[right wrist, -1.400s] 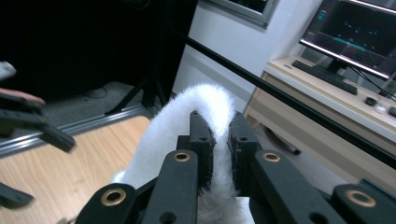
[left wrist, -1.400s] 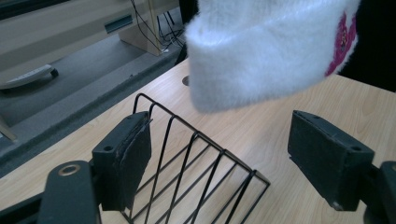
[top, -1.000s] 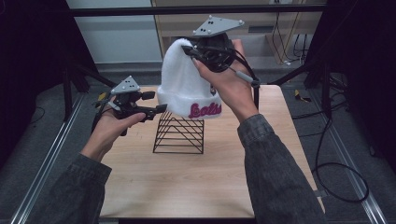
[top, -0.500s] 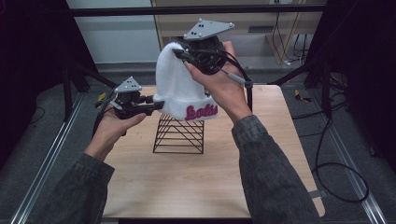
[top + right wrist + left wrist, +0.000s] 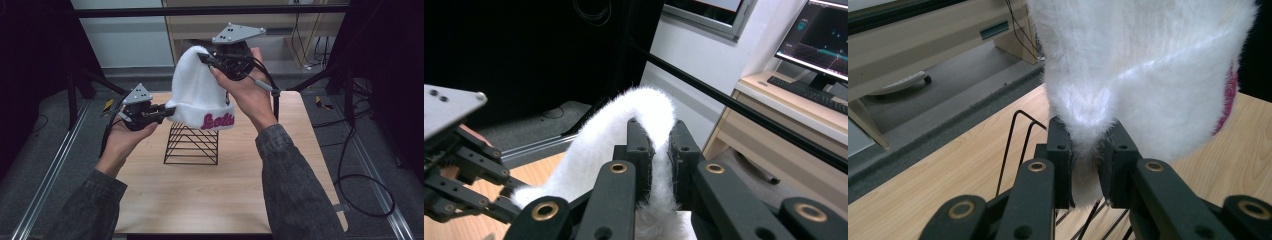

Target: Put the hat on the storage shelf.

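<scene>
The white hat (image 5: 200, 97) hangs crown up, brim down, lifted clear of the wire rack (image 5: 192, 145) below since a second ago; the left gripper (image 5: 167, 111) just closed on its brim, the right gripper (image 5: 204, 58) pinches the crown

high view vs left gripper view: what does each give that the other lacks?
High view alone: the right hand-held gripper pinching the crown of the white beanie, the pink lettering on the cuff, and both forearms.

Left gripper view alone: a close look at the left hand-held gripper, whose jaws have just been closing, now pressed on a fold of the cuff edge.

Shared: the white beanie, the black wire rack below it, and the wooden table.
</scene>
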Available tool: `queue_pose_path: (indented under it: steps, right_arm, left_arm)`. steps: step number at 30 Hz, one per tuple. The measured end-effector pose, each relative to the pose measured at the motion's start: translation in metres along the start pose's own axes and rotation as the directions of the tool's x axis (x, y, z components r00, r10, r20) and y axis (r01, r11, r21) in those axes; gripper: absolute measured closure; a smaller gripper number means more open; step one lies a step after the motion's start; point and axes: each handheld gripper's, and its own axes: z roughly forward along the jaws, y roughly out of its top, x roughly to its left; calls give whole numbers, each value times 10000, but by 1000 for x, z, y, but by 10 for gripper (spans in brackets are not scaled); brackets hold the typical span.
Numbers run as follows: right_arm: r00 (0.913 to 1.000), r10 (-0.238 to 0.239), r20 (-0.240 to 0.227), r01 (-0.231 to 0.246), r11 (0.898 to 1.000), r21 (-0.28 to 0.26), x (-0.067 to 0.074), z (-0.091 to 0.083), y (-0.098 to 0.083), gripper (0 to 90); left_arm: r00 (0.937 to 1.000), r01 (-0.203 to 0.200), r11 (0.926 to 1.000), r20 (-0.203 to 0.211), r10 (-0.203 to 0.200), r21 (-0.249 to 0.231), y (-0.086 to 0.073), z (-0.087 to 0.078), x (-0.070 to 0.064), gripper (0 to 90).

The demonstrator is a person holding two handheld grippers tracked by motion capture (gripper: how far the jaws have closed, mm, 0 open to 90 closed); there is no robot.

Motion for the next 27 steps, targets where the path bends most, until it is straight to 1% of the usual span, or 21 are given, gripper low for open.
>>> queue_pose_path:
  steps: [1,5,7,10,14,16,22,27]
  right_arm:
    - [10000,93,-6,-93,10000,26,-1,0,-2,833]
    - [9998,173,35,-174,9997,188,-3,4,-11,832]
    - [9997,253,15,-253,9993,257,-4,7,-15,832]
    - [9993,364,-32,-363,9986,372,-6,13,-23,831]
    - [9986,516,-137,-511,9980,383,-9,21,-31,831]
    - [9983,561,-175,-552,9974,459,-10,25,-36,831]
    - [9975,663,-265,-647,9963,568,-10,30,-42,831]
    - [9972,646,-390,-624,9965,554,-7,31,-44,830]
  left_arm:
    - [10000,14,10000,-1,-14,-19,0,-1,0,772]
    - [9999,119,9999,-57,-119,-96,-2,-4,2,779]
    - [9999,87,10000,-126,-87,4,-4,-4,5,780]
    - [9997,211,9997,-149,-209,106,-8,0,8,781]
    - [9994,15,9995,-338,-4,327,-12,6,9,786]
    - [9993,141,9995,-364,-131,285,-14,8,10,789]
    - [9982,401,9987,-464,-385,320,-24,13,15,795]
    - [9979,405,9985,-527,-386,366,-29,12,18,804]
